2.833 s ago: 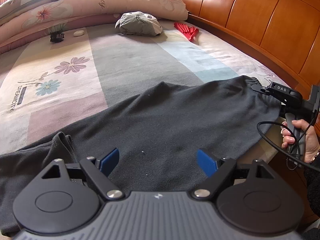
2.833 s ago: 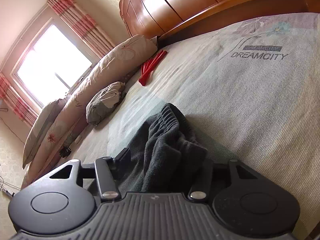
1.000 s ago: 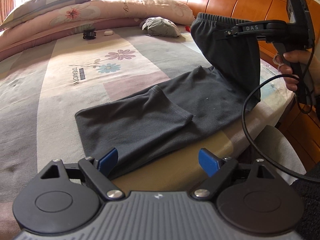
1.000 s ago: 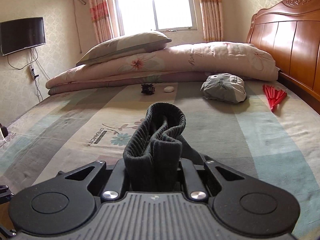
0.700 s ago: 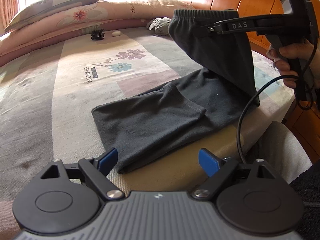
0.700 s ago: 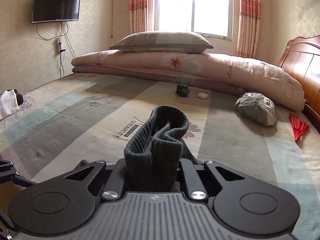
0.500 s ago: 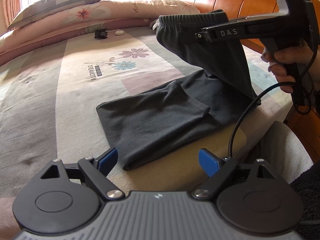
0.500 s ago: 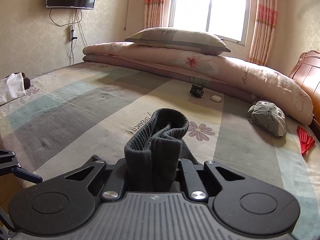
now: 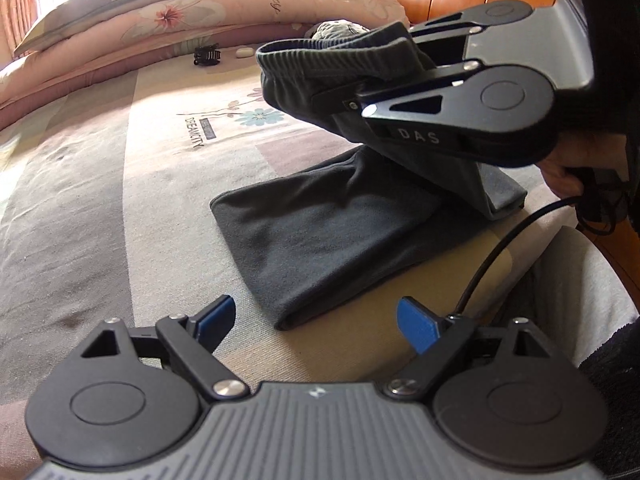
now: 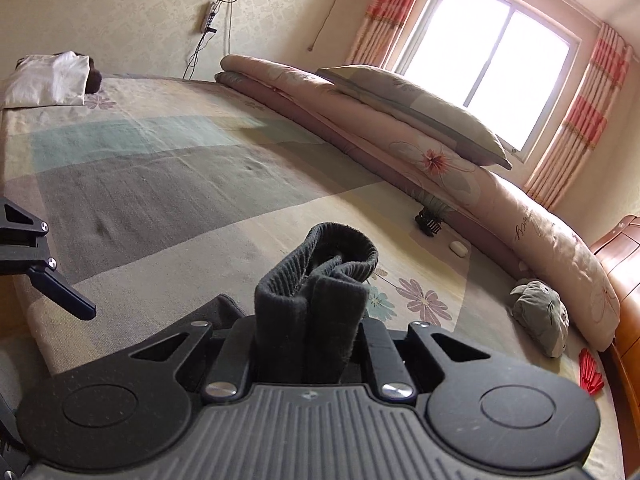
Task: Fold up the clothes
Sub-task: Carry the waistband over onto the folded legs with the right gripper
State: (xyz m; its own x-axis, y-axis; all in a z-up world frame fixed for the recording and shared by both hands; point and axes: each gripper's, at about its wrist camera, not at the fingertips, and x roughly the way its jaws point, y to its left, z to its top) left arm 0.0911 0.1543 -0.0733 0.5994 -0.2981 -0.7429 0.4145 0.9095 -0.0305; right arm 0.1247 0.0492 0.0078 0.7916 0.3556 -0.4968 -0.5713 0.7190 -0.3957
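Two grippers over the bed (image 9: 120,184): right gripper (image 9: 320,98) clenched on the trousers' (image 9: 340,232) waistband, left gripper (image 9: 316,318) spread wide, empty

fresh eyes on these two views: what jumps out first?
The right gripper, clamped on the ribbed waistband of the dark grey trousers and holding it in the air over the half that lies flat near the bed's edge. Next, the left gripper, open and empty, low in front of that fold. Behind, the bright window over the rolled floral quilt.
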